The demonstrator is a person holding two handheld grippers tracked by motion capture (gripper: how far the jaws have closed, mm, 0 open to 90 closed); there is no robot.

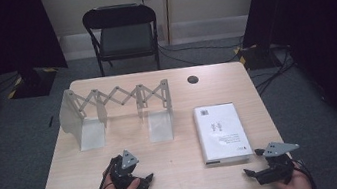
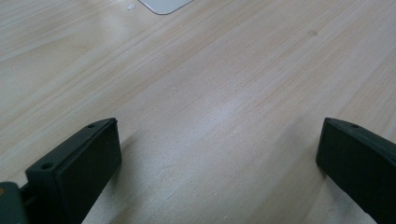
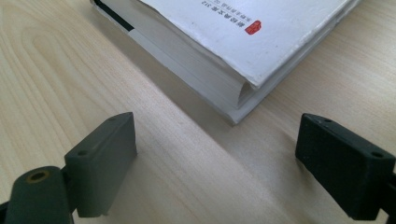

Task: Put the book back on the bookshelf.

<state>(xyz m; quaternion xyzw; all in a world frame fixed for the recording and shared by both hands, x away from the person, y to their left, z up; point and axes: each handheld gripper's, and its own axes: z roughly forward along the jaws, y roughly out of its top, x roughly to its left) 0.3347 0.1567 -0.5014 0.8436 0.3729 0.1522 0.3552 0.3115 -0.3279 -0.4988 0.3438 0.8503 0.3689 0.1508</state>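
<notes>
Right gripper view shows your right hand-held gripper (image 3: 217, 163) wide, empty, the book (image 3: 243, 37) corner just ahead, probably ready for grasping. Your left hand-held gripper (image 2: 219, 158) is wide too, over bare bench (image 2: 210, 84).

On the white cover of the book (image 3: 243, 32), small dark letters and a little red mark are seen, but they are too blurred and small to be read. No other words are seen.

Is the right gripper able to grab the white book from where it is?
Probably yes. The right gripper sits open just beside the near corner of the white book, and in the right gripper view bare table lies between its jaws and that corner, with nothing in the way.
</notes>
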